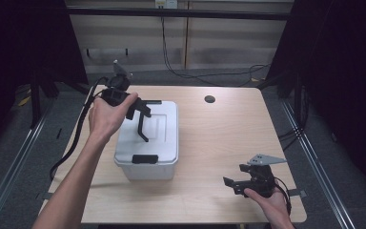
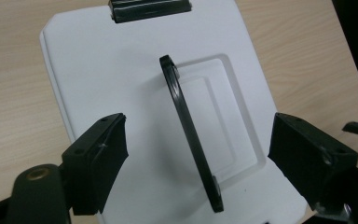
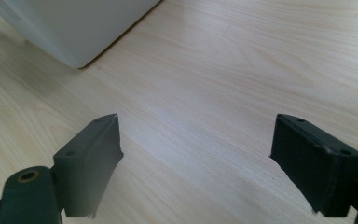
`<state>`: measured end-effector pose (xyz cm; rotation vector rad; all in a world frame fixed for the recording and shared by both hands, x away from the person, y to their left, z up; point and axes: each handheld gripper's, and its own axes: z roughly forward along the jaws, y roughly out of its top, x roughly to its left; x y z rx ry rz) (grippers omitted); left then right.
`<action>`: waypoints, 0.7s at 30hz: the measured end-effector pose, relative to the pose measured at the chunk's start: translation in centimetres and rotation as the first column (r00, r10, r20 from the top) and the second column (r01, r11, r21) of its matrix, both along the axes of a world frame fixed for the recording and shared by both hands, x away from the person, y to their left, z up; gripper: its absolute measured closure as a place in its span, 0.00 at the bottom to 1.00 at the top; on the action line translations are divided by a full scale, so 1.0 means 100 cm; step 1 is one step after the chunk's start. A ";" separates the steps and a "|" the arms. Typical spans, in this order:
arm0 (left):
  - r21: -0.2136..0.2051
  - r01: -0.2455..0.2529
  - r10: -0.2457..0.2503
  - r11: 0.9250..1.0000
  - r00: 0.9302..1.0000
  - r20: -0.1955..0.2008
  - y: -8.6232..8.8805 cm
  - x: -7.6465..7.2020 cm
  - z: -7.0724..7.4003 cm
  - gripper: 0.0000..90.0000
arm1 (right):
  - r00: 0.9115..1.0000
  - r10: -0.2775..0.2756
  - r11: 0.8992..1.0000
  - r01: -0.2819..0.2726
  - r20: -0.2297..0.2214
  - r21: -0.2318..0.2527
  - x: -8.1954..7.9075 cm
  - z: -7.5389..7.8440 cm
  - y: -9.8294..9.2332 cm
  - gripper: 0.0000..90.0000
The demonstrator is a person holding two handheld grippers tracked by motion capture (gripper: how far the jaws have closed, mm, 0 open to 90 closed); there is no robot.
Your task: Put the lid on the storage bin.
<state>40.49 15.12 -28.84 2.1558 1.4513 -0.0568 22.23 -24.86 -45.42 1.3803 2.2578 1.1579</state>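
Light wooden table stands on a grey floor before a panelled wall, dark curtains at both sides. White lidded plastic storage box sits on the table's left half, its thin black carry handle raised upright over the lid and a black latch at the near end. Left gripper, held in the left hand, hovers above the lid with jaws spread wide on either side of the handle, touching nothing. Right gripper rests low near the table's front right corner, well apart from the box, jaws open and empty.
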 end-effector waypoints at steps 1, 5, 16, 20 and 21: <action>0.002 0.011 -0.011 1.000 1.000 0.012 0.003 -0.002 0.000 0.20 | 1.000 -0.001 1.000 0.001 -0.001 -0.001 0.000 0.000 0.000 0.17; -0.013 0.079 -0.078 0.997 0.996 0.053 0.012 -0.006 -0.001 0.21 | 1.000 0.001 1.000 -0.001 0.000 -0.001 0.000 0.000 0.000 0.17; 0.002 0.126 -0.125 0.992 0.982 0.144 0.035 -0.021 -0.007 0.21 | 1.000 -0.003 1.000 0.003 -0.001 0.001 0.000 0.000 0.000 0.17; 0.008 0.153 -0.152 0.988 0.975 0.161 0.047 -0.026 -0.011 0.21 | 1.000 -0.006 1.000 0.006 -0.003 0.000 0.000 0.000 0.000 0.17; 0.005 0.170 -0.168 0.985 0.971 0.172 0.050 -0.028 -0.012 0.21 | 1.000 -0.006 1.000 0.006 -0.003 0.001 0.000 0.000 0.000 0.17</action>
